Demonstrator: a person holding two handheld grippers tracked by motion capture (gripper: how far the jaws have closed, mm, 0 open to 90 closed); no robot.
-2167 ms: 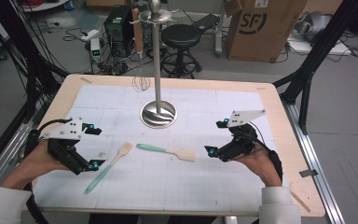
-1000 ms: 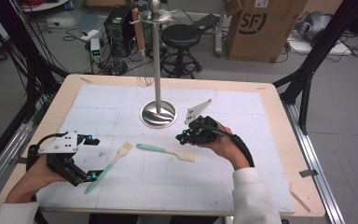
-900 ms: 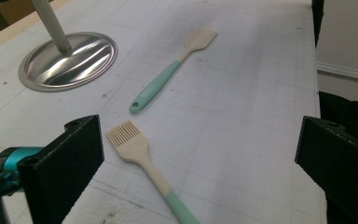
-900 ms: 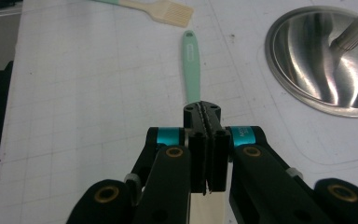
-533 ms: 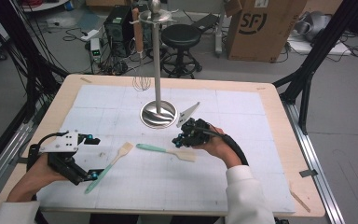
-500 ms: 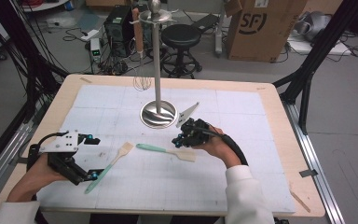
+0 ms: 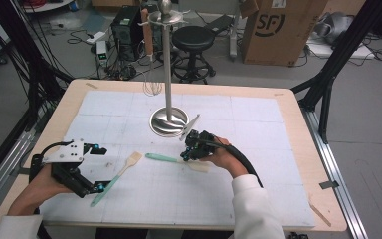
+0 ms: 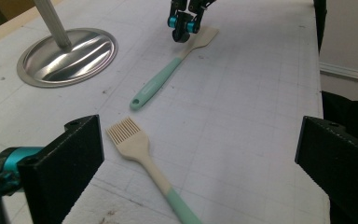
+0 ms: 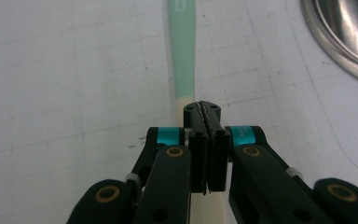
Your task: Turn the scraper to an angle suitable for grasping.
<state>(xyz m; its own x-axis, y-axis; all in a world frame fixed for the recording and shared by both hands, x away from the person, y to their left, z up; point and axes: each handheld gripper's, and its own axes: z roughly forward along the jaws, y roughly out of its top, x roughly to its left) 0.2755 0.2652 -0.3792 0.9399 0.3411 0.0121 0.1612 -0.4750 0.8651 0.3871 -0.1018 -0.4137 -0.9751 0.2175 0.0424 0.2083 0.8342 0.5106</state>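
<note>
Mint-handled, the spatula [image 7: 176,160] lies mid-counter [image 7: 288,149] near the steel stand base [image 7: 169,121], and the right gripper view shows the right claw [image 9: 201,112] pressed shut, empty, just above the spot where green handle meets cream blade. From above, hand and claw body hide that blade's near part. The left claw [image 8: 191,154] gapes wide around the pastry brush [image 8: 137,149], touching nothing, with bare white mat [image 8: 261,93] alongside.

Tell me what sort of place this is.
Probably a lab or workshop set up for recording: a table framed by black struts, cables across the floor, and a cardboard box behind.
</note>
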